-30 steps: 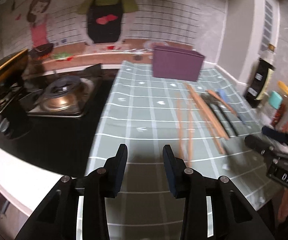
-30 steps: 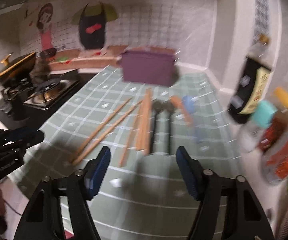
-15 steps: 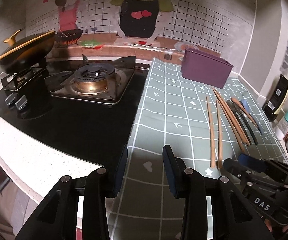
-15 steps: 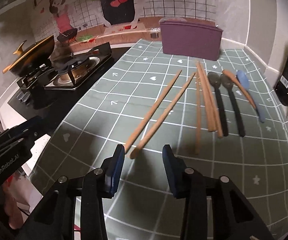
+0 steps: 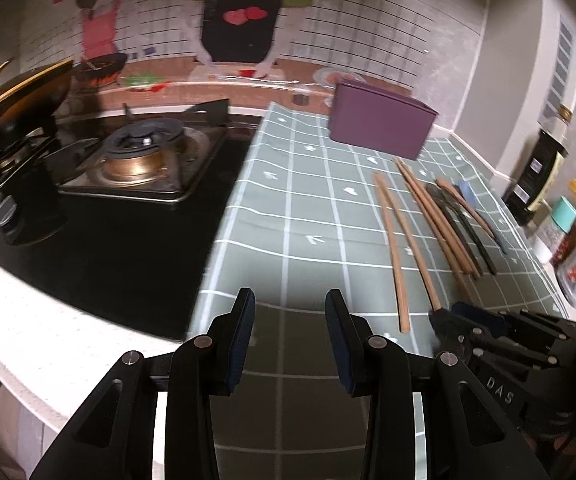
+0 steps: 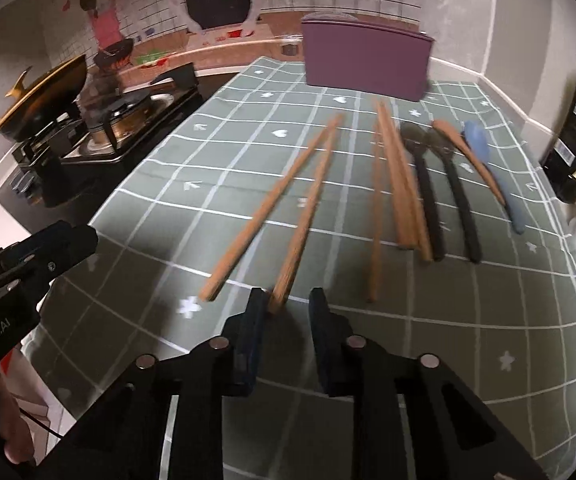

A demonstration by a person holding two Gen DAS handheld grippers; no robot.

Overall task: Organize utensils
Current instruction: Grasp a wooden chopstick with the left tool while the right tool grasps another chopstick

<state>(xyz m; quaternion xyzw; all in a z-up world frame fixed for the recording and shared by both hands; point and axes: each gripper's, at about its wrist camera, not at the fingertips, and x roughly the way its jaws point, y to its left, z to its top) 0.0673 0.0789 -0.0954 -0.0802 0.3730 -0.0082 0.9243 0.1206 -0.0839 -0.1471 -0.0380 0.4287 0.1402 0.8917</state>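
Note:
Several wooden chopsticks (image 6: 307,208) lie on the green checked mat (image 6: 208,160), with two black spoons (image 6: 427,184), a wooden spoon (image 6: 463,152) and a blue spoon (image 6: 483,152) to their right. A purple box (image 6: 363,56) stands at the mat's far end. My right gripper (image 6: 288,300) is open, its jaws narrow, at the near end of one chopstick (image 6: 284,292). My left gripper (image 5: 289,304) is open and empty over the mat's near left edge. In the left wrist view the chopsticks (image 5: 391,240) and box (image 5: 379,124) lie ahead right, and the right gripper (image 5: 447,316) sits by the chopstick ends.
A gas stove (image 5: 136,156) and a black pan with a gold lid (image 5: 12,96) stand left of the mat on a black hob. Bottles and jars (image 5: 543,176) line the right wall. The counter's white edge (image 5: 48,344) runs near left.
My right gripper moved forward to the near end of a chopstick and its jaws narrowed. My left gripper swung right, toward the mat.

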